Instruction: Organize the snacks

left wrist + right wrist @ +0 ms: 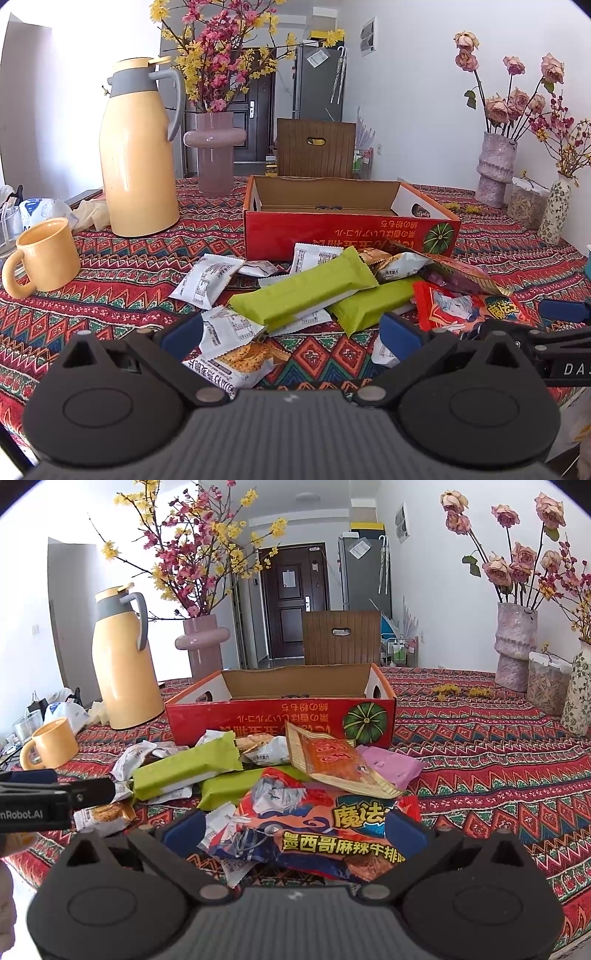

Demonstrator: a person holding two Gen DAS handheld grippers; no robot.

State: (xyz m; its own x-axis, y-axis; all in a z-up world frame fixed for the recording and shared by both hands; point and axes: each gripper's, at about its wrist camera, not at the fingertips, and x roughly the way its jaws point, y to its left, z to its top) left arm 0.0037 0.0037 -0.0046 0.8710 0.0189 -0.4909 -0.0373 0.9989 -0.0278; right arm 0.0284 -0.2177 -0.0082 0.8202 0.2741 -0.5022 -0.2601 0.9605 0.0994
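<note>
An open red cardboard box [347, 236] [280, 720] stands on the patterned tablecloth, with nothing visible inside it. In front of it lies a pile of snacks: two green bars [303, 291] [184, 768], several white cracker packets [207, 280], an orange packet [332, 764], a pink packet [391, 768] and a big red cartoon bag [325, 823] [469, 310]. My left gripper [291, 332] is open just above a white packet [229, 328]. Over the red bag, my right gripper [295, 827] is open too, holding nothing.
A yellow thermos jug [140, 155] and a yellow mug [44, 254] stand at the left, with a pink vase [214, 155] of flowers behind. More vases [513, 646] and a lidded jar [546, 686] sit at the right. A wooden chair back [341, 638] rises behind the box.
</note>
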